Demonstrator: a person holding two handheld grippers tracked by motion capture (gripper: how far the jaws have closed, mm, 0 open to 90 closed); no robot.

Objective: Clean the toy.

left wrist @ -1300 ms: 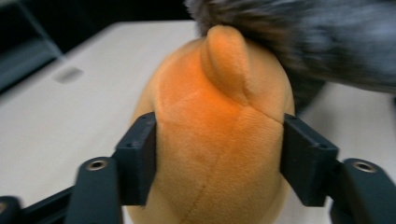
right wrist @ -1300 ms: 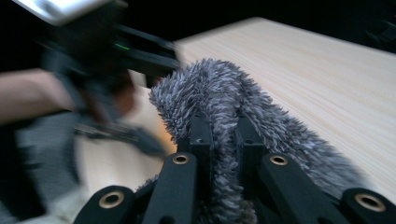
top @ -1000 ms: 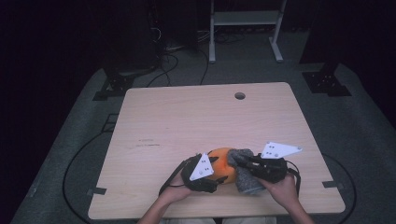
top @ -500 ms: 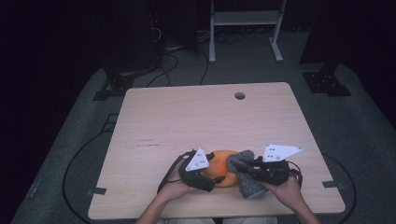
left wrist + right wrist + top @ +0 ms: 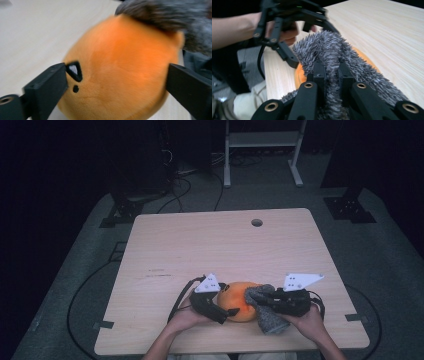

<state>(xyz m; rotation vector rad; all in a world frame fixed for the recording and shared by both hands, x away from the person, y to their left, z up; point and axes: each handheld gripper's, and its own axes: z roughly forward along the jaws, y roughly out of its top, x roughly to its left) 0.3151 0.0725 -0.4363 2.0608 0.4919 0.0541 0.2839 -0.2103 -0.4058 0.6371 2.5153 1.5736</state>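
The right claw (image 5: 260,299) pinches the grey fuzzy cloth (image 5: 269,316) draped on the orange plush ball (image 5: 239,299), while the left claw (image 5: 231,306), its jaws just opened wide, straddles the ball at the near edge of the bench (image 5: 200,245).

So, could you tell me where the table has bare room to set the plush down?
The table is bare across its whole far half, up to the cable hole, and along the left edge. It is crowded only at the near edge, where the left gripper, the orange plush, the grey cloth and the right gripper sit together.
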